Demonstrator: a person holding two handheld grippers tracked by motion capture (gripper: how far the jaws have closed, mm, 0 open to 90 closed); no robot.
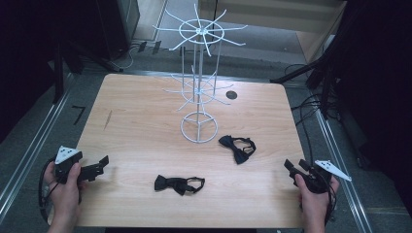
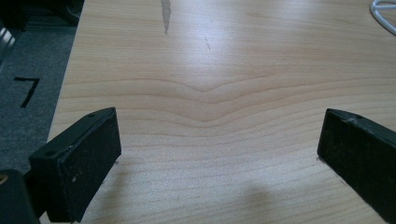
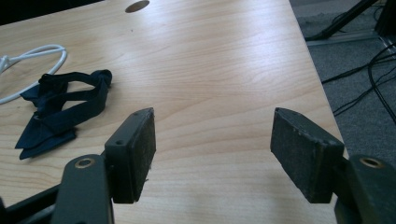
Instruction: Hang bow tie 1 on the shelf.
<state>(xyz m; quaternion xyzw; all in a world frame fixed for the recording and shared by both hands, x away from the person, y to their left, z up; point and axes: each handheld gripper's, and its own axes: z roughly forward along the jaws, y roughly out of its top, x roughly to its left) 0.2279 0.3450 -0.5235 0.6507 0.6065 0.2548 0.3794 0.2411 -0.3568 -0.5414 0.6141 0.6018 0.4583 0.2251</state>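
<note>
— Nearest the high camera, the person's two hands sit at the near corners of the table (image 1: 145, 111): the left gripper (image 1: 102, 165) low over bare wood at the left edge, the right gripper (image 1: 290, 167) at the right edge. What are the jaws doing?

— Both stand apart with nothing between them. The left gripper view looks across empty grain between its two black pads (image 2: 77, 165); the right gripper view shows the same wide gap, wood beneath it.

— And the things to be picked up?

— Two dark bow ties. One bow tie (image 1: 179, 184) lies flat near the front middle of the table, between the hands. The other bow tie (image 1: 238, 148) lies just in front of the round base of the white wire rack (image 1: 199, 97), nearer the right gripper, and appears at the left of that gripper's own view (image 3: 60, 109).

— How will they handle?

— Light, soft fabric, probably limp, so a tie would likely droop and could slide on the smooth wood. The knot at the centre looks the thickest place to pinch; the thin neck strap loop seems better left free for hooking over a rack arm.
</note>
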